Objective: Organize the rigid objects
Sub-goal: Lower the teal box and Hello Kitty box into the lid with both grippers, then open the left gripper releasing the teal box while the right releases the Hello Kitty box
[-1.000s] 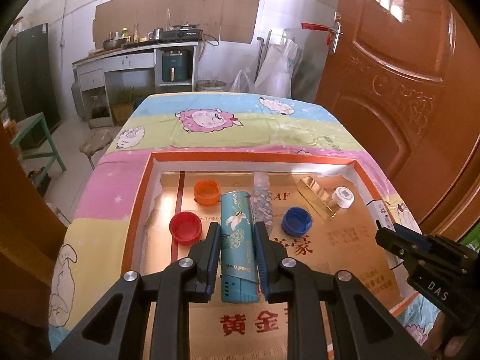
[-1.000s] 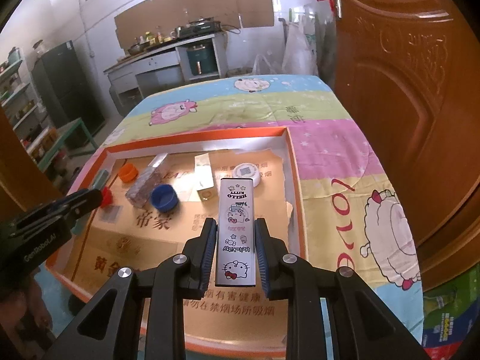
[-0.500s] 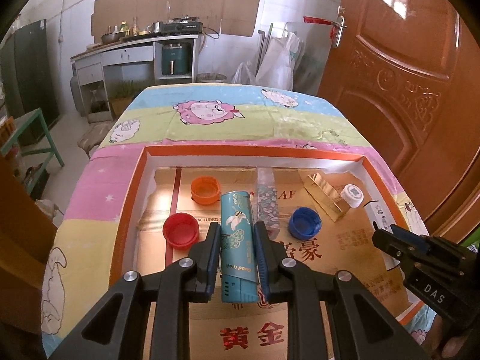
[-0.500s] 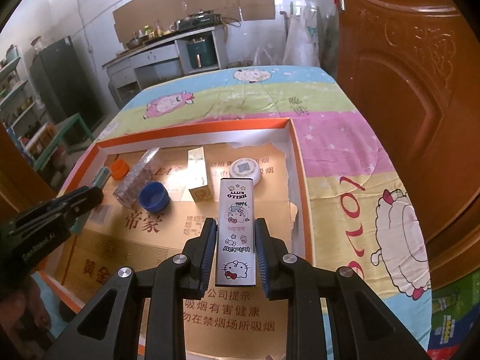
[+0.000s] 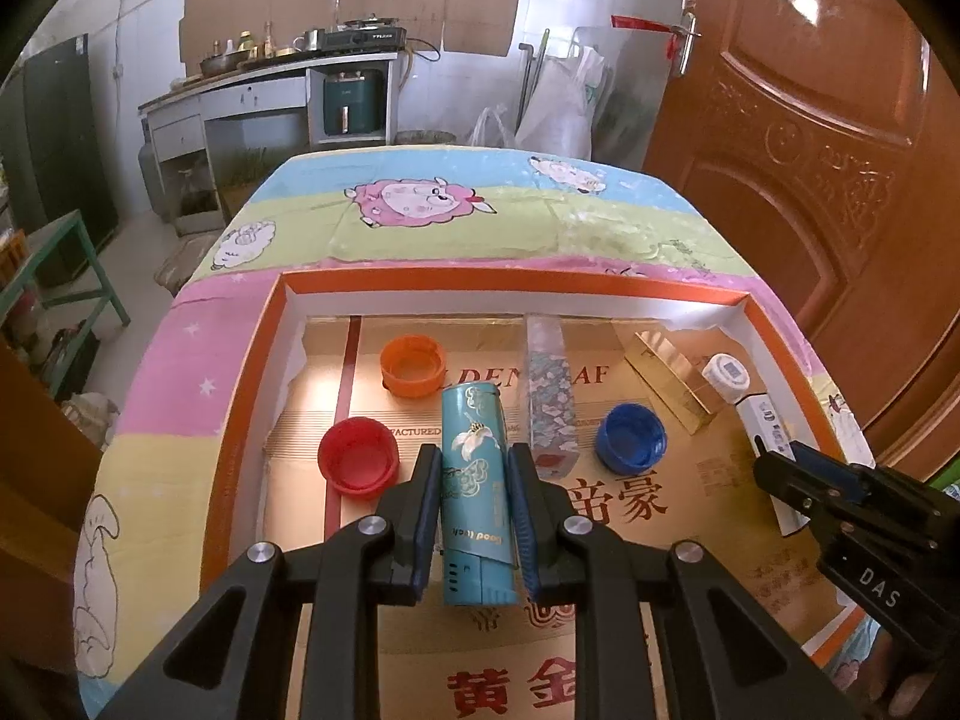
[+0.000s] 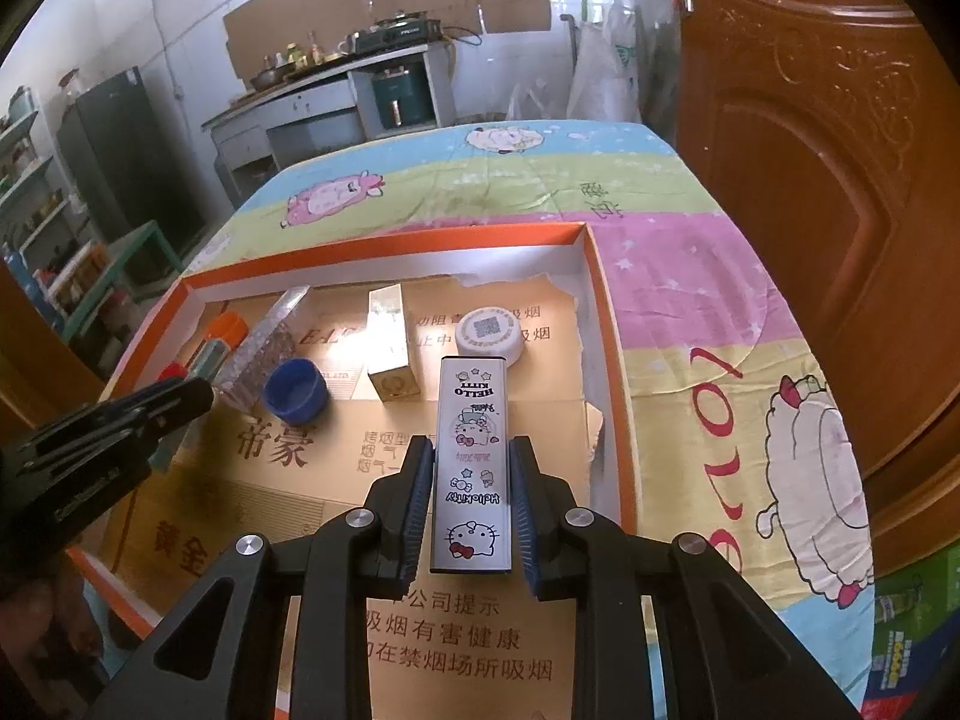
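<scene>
A teal box [image 5: 477, 480] sits clamped in the left gripper [image 5: 474, 504], held level above the cardboard-lined tray [image 5: 252, 360], pointing away between a red cap [image 5: 358, 456] and a patterned box [image 5: 551, 396]. The right gripper [image 6: 471, 498] pinches a white Hello Kitty box [image 6: 473, 462] lengthwise over the tray's right side.

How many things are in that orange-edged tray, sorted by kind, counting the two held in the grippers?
Bottle caps: 4 - red, orange, blue, white.
Long boxes: 4 - teal in the left gripper, Hello Kitty in the right gripper, gold, glittery patterned.
Total: 8
</scene>
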`<state>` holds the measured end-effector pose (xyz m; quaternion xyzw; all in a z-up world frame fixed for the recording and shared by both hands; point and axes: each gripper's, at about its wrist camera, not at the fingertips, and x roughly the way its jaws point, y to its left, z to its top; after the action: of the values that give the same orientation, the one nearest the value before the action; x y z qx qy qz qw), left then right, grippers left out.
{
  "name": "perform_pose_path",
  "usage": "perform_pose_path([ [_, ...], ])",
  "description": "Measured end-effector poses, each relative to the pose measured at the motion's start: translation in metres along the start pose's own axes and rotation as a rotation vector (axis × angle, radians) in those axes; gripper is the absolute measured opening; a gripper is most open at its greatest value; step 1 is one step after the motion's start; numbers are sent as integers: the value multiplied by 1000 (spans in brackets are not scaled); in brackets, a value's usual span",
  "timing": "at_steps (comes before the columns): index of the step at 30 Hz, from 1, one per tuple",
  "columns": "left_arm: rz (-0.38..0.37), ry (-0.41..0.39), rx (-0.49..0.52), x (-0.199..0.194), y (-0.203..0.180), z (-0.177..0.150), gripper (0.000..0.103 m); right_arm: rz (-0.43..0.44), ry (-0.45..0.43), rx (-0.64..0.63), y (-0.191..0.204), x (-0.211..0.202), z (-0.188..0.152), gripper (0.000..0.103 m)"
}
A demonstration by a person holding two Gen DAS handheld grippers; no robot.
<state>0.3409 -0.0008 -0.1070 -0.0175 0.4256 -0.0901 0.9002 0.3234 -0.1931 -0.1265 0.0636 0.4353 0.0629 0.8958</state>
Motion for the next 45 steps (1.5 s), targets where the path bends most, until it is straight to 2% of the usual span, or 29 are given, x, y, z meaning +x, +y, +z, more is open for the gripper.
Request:
perform_pose_path([
  [28,-2,24,4,13,2,-4,23,-23,6,-28,3,10,0,26],
  [45,-6,18,4,6,3,-4,23,-28,-3,-33,4,6,2,28],
])
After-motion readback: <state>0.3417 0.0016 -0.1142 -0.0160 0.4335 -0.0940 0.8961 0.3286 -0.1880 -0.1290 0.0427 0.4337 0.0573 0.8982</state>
